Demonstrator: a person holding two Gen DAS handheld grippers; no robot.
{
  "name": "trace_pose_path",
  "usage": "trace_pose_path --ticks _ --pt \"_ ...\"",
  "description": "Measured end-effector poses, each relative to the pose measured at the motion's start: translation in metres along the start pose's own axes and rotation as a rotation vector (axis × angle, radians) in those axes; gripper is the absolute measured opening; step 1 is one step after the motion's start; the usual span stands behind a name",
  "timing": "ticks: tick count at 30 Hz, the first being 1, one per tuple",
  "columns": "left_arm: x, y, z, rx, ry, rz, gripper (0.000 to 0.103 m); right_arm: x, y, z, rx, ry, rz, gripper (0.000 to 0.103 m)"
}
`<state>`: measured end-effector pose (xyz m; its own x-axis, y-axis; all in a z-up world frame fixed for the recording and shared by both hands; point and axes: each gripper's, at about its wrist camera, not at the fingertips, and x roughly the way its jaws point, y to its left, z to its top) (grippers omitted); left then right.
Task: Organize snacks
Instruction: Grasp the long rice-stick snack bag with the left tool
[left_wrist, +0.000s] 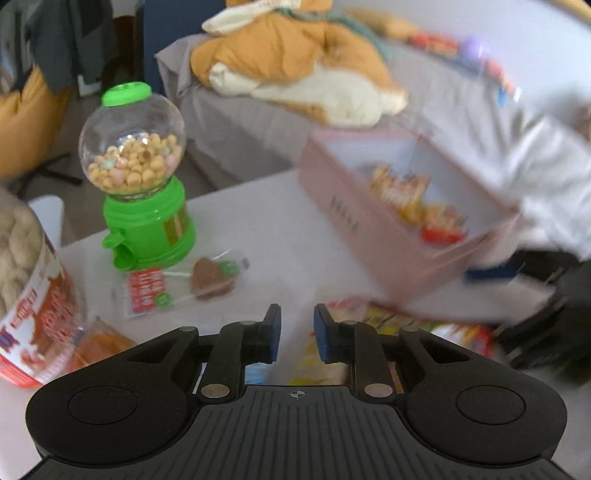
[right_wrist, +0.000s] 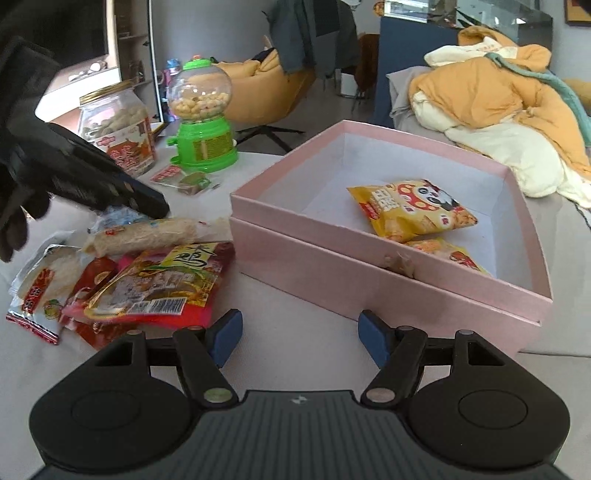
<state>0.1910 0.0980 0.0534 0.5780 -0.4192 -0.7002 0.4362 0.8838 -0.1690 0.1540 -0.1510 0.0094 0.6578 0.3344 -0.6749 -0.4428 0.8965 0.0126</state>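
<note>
1. Your left wrist view is motion-blurred ahead and to the right of the left gripper (left_wrist: 297, 334): the pink box (left_wrist: 388, 236) smears badly, while the green candy dispenser (left_wrist: 142, 177) ahead-left stays fairly sharp.
2. Your right wrist view is sharp; the pink box (right_wrist: 369, 273) ahead of the right gripper (right_wrist: 300, 341) reads clearly.
3. Lighting in both is soft, even daylight with faint shadows.
4. Fisheye distortion bends the edges, and the corners darken.
</note>
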Motion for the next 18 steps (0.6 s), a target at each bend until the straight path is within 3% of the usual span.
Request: trace_pose_path --ticks 2,4,6,9,11,12,15,17,18 --pt "0.000 -0.002 -0.002 0.014 0.015 -0.027 0.025 0.000 0.001 -0.004 -0.003 0.011 -0.006 0.072" --pt "0.007 -0.015 -0.007 0.102 0.060 0.026 0.028 -0.002 0.003 -0.009 -0.009 0.022 -0.003 0.074" --pt "0.010 -0.028 -0.010 0.170 0.050 0.039 0.029 -0.006 0.006 -0.013 -0.021 0.016 -0.010 0.076" --pt "0.025 -0.040 -0.010 0.207 0.112 0.076 0.039 -0.012 0.008 -0.019 -0.022 0.021 0.004 0.078" --pt "0.035 -0.045 -0.013 0.250 0.125 0.137 0.039 -0.015 0.010 -0.022 -0.015 0.021 0.000 0.080" --pt "0.039 -0.044 -0.012 0.246 0.133 0.151 0.037 -0.016 0.011 -0.024 -0.011 0.025 -0.003 0.082" --pt "0.036 -0.031 -0.008 0.108 0.134 0.127 0.036 -0.019 0.013 -0.026 0.013 0.045 -0.012 0.087" --pt "0.025 -0.021 -0.013 0.011 0.098 0.107 0.035 -0.018 0.012 -0.027 0.047 0.061 -0.021 0.094" --pt "0.017 -0.017 -0.017 -0.022 0.068 0.108 0.034 -0.016 0.012 -0.027 0.055 0.079 -0.012 0.103"
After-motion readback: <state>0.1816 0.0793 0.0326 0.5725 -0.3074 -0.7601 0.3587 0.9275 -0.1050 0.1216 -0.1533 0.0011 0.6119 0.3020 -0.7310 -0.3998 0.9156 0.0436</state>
